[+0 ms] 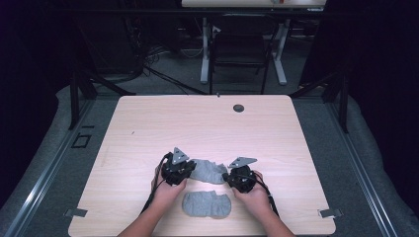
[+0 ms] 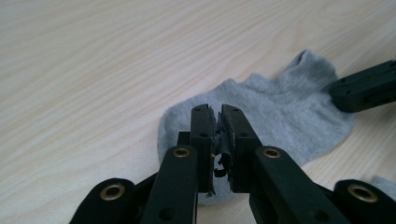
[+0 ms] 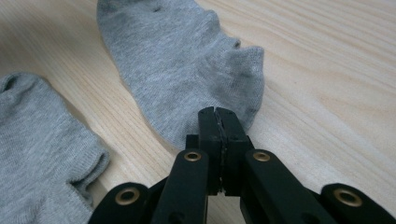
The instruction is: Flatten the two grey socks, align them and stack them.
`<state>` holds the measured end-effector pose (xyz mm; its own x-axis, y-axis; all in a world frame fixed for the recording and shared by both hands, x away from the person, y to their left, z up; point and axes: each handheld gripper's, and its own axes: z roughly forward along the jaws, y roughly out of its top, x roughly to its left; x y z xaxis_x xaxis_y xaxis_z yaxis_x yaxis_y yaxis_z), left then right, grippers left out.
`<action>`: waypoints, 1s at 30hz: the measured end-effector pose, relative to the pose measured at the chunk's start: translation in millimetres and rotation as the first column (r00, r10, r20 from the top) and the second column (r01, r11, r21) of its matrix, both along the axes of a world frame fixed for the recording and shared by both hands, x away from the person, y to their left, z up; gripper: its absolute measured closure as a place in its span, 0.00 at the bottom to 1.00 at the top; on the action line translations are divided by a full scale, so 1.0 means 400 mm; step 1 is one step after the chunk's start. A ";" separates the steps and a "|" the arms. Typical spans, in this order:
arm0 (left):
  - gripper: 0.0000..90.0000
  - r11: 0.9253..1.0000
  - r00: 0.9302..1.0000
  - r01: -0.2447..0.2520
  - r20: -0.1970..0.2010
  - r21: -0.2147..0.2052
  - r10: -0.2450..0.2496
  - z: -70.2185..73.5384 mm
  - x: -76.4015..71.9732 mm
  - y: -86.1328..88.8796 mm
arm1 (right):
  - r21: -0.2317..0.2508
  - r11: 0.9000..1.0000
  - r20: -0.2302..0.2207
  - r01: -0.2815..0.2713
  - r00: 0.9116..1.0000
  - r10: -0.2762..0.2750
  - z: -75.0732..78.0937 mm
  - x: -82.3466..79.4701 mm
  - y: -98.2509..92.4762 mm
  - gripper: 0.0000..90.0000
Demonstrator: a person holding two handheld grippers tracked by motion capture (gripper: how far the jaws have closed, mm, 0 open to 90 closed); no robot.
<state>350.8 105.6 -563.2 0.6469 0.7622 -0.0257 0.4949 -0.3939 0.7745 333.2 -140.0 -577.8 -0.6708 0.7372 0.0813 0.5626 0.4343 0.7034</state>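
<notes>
Nearest to you lies 1 grey sock (image 1: pixel 206 204) untouched, while your left gripper (image 1: pixel 181 170) and right gripper (image 1: pixel 237 178) each clamp an end of the second sock (image 1: pixel 209 171), keeping it flat on the table (image 1: pixel 148 128).

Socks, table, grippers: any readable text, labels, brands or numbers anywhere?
None readable.
Far sock: plain grey knit, no logo.
Near sock: plain grey, no print.
Table: bare wood grain.
Left gripper and right gripper: black jaws with brass-ringed screw holes, no markings.
</notes>
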 end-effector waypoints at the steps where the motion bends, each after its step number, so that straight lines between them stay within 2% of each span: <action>1: 0.93 1.000 1.000 -0.004 -0.004 0.001 0.004 -0.006 0.002 0.000 | 0.000 1.000 0.000 -0.001 1.000 0.001 0.000 0.000 0.000 1.00; 8: 0.93 1.000 0.999 -0.015 -0.042 0.021 0.016 -0.037 0.014 0.009 | 0.002 1.000 0.001 -0.002 1.000 0.002 0.000 0.000 -0.001 1.00; 10: 0.93 1.000 0.999 -0.008 -0.039 0.029 0.010 -0.039 0.014 0.014 | 0.001 1.000 0.002 -0.004 1.000 0.004 0.000 0.001 -0.002 1.00; 14: 0.92 1.000 0.999 -0.020 -0.048 0.012 0.021 -0.044 0.008 0.018 | 0.002 1.000 -0.001 0.001 1.000 -0.001 0.000 0.001 -0.004 1.00; 20: 0.92 1.000 0.999 -0.014 -0.047 0.023 0.015 -0.043 -0.005 0.020 | -0.004 1.000 -0.001 0.003 1.000 -0.003 0.001 0.000 -0.008 1.00; 25: 0.92 1.000 0.998 -0.019 -0.054 0.001 0.019 -0.046 -0.015 0.028 | -0.004 1.000 0.001 0.013 1.000 -0.013 0.001 -0.001 -0.010 1.00; 30: 0.92 1.000 0.998 -0.021 -0.054 -0.004 0.021 -0.047 -0.032 0.035 | -0.008 1.000 0.001 0.013 1.000 -0.013 0.001 -0.003 -0.010 1.00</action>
<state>337.8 119.4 -582.1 0.6284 0.7753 -0.0638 0.5443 -0.3797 0.7480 332.1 -144.1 -577.3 -0.6612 0.7464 0.0747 0.5677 0.4329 0.7002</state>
